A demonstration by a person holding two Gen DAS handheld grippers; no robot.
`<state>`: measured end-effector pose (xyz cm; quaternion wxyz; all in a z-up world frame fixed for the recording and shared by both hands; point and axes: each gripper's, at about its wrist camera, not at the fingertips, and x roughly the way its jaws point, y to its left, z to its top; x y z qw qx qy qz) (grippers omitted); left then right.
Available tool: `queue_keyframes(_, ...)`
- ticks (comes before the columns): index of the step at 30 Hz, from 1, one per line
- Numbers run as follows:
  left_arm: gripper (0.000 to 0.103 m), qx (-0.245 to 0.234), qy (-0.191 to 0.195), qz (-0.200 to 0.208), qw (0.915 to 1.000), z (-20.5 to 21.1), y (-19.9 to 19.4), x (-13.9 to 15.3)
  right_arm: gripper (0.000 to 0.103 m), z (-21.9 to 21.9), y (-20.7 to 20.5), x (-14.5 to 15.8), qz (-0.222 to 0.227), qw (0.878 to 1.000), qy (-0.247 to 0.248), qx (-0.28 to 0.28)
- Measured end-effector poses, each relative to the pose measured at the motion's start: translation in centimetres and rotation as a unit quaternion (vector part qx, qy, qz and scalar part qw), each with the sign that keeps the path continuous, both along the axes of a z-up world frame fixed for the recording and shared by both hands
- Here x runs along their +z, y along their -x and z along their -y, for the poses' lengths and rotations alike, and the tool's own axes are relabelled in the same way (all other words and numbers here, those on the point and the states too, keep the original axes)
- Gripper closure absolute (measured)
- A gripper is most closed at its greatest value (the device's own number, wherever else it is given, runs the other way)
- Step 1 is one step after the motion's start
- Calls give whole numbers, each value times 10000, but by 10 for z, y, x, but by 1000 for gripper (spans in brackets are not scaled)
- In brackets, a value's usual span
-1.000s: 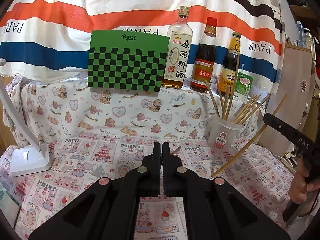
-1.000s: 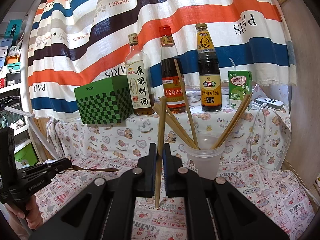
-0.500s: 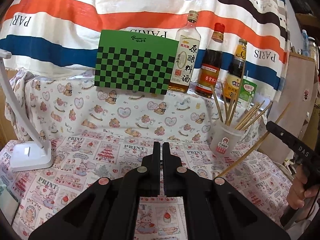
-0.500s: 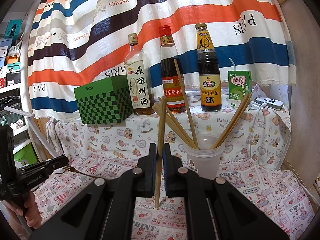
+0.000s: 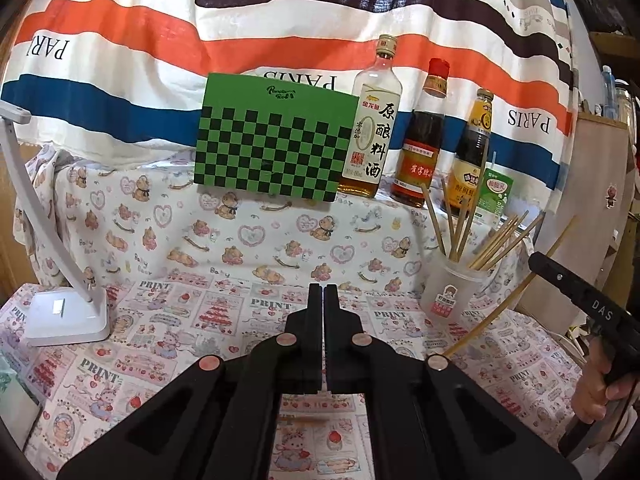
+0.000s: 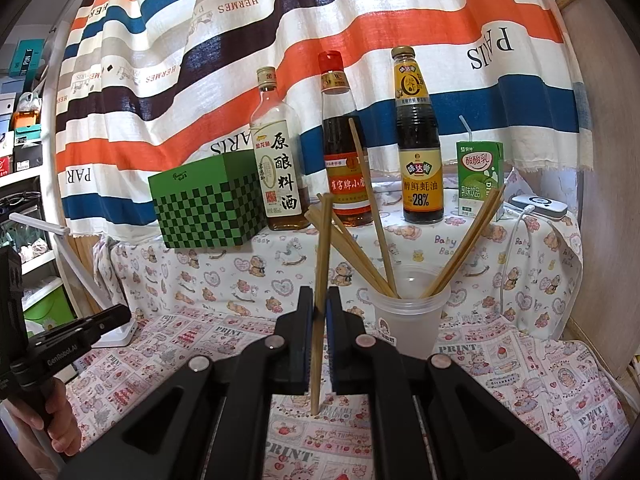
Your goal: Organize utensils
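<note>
Wooden chopstick [image 6: 322, 280] pinched upright in right tongs [image 6: 319, 312] at frame centre, left of plastic cup [image 6: 406, 320]; left tongs [image 5: 322, 304] closed, nothing between them.

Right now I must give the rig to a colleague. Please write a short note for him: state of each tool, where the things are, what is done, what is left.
Left tool: shut, holding nothing, above the printed tablecloth.
Right tool: shut on one wooden chopstick, held nearly upright, just left of the translucent plastic cup.
Done: several chopsticks already stand in that cup.
Left: move the held chopstick over the cup's mouth and release it inside. I see no other loose utensil on the cloth in these views.
</note>
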<state>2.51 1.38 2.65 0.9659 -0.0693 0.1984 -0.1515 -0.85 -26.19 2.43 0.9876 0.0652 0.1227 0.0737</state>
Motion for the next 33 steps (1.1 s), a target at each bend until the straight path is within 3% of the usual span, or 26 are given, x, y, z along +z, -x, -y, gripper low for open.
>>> queue_keyframes(10,102,77,-527,-195,9984,12,-6,-9,98,1,5,3,102,9999,-48,-35)
queue_keyframes(12,94,95,-616,-268,9977,14,-9,-12,98,3,7,5,152,9998,-98,-19)
queue_keyframes(14,64,242,-712,-368,9965,13,-12,-15,98,3,8,6,163,9998,-106,-13)
queue_keyframes(17,38,607,-701,-563,9941,5,-21,-20,98,4,7,6,120,9998,-127,-11)
queue_keyframes(19,27,804,-538,-824,9919,-5,-29,-26,98,4,7,6,103,9998,-144,-11)
queue_keyframes(23,26,1196,-158,-1513,9811,-29,-47,-43,98,5,7,6,104,9998,-170,10)
queue_keyframes(27,26,1397,44,-1926,9713,-41,-59,-59,98,5,8,7,106,9998,-183,32)
queue_keyframes(33,30,1652,36,-2130,9630,-53,-81,-75,98,4,8,6,63,9998,-205,53)
